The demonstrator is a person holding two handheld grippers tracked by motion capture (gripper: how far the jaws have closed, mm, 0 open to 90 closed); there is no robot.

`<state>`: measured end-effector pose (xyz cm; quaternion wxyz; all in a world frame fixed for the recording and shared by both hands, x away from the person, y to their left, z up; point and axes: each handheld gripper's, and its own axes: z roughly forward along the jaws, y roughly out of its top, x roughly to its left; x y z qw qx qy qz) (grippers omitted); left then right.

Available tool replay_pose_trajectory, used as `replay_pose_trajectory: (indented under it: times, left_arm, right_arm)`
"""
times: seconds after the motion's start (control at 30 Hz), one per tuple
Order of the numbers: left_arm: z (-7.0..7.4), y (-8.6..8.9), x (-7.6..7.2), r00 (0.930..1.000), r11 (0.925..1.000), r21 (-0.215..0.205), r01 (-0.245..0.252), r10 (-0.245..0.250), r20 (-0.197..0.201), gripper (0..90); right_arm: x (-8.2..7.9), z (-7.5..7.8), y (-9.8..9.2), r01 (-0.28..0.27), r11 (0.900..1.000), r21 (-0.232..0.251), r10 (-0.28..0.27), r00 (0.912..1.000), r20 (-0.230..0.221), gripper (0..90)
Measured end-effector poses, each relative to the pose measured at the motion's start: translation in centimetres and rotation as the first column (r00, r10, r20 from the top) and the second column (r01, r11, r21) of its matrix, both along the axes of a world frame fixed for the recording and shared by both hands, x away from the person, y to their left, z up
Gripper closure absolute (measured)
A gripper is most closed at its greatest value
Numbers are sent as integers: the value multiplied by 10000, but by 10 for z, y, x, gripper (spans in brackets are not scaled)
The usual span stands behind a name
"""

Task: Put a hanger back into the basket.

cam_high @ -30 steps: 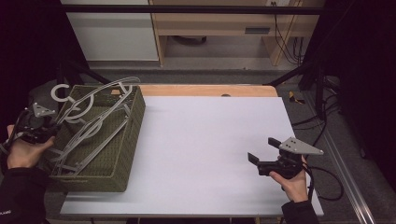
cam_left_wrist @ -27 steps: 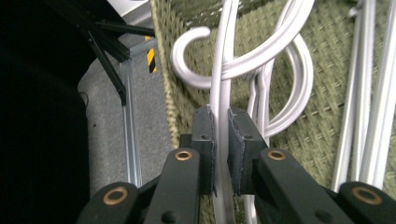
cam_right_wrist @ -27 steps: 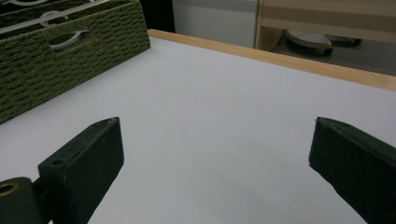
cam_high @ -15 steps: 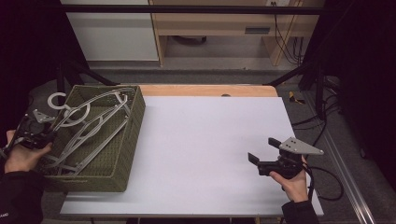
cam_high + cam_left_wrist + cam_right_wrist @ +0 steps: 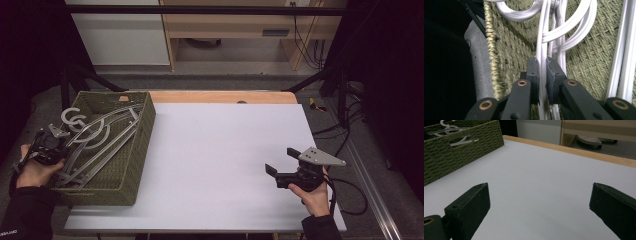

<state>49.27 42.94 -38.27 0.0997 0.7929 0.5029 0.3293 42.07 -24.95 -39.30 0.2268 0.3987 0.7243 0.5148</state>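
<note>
Several white hangers (image 5: 97,142) lie in our green woven basket (image 5: 131,165) at the tabletop's (image 5: 220,160) left; our left claw (image 5: 542,75) pinches one hanger's bar, our right claw (image 5: 281,165) gapes empty.

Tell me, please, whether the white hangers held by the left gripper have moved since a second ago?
Yes. The white hangers, clamped in the left gripper, have sunk lower into the green woven basket; earlier their hooks stood higher over its far rim.
</note>
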Motion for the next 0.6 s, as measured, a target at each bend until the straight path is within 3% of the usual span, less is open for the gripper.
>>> replay_pose_trajectory:
  times: [0.23, 0.53, 0.6]
  left_arm:
    - [-3, -3, 0, 9999, 9998, 175, 47, -44, -151, 819]
    - [0, 3, 5, 9898, 9973, -708, 168, -266, -1398, 752]
    - [5, 4, 2, 9905, 9934, -1132, 204, -355, -1329, 732]
  right_arm:
    - [0, 0, 1, 20, 10000, -20, -19, 10000, 22, 37]
    - [0, 1, -1, 12, 10000, 30, -12, 10000, 44, 37]
    - [0, 1, -1, 18, 10000, 0, -18, 10000, 63, 37]
